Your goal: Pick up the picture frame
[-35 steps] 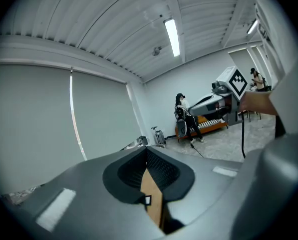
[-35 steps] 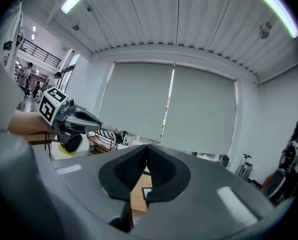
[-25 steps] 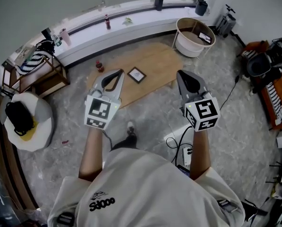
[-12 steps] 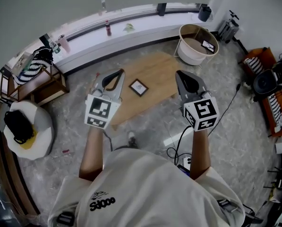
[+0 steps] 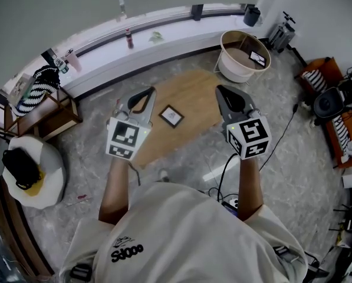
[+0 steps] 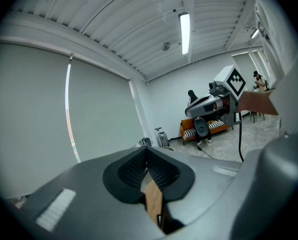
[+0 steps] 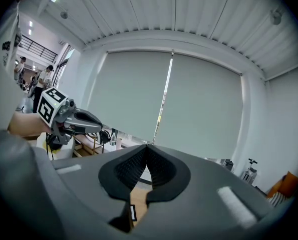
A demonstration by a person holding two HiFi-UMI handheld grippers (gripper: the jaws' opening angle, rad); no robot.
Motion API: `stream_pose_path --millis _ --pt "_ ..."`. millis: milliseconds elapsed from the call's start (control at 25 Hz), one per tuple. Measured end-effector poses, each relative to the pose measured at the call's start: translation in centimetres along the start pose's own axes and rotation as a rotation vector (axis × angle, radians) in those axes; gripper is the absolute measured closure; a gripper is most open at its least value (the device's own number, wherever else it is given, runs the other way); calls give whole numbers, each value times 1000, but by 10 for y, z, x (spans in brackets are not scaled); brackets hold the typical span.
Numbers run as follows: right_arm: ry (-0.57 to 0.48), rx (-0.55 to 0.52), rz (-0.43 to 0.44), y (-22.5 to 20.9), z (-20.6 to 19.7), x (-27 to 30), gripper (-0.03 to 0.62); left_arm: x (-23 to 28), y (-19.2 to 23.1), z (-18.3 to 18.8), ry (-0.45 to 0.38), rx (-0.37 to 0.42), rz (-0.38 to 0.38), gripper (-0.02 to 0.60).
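Picture frame [image 5: 171, 116] on wooden table [image 5: 194, 92], nearer than a second ago

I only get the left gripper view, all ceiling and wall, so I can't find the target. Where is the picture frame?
Observer: The picture frame lies flat on the low wooden table. In the head view it sits between the two grippers.
Operator: Is either gripper on it yet?
Observer: No. The left gripper and the right gripper are held in the air to either side of it, and neither touches it.
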State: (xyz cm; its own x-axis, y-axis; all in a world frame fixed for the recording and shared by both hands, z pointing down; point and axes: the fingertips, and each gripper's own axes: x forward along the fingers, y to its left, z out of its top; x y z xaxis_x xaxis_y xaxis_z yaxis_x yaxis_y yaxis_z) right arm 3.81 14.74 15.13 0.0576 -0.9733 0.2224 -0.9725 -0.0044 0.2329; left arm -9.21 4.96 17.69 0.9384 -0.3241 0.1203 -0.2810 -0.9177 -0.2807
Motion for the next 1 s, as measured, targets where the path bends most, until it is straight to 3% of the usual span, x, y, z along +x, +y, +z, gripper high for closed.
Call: stream_pose_path --millis 520,720,1000 --pt "30 3 76 1 -3 73 591 44 42 -27 21 -37 -3 569" --pt "89 4 127 0 -27 99 591 56 50 -55 74 -82 17 569" --pt "177 -4 262 -9 -65 148 591 89 54 -96 174 -162 54 569"
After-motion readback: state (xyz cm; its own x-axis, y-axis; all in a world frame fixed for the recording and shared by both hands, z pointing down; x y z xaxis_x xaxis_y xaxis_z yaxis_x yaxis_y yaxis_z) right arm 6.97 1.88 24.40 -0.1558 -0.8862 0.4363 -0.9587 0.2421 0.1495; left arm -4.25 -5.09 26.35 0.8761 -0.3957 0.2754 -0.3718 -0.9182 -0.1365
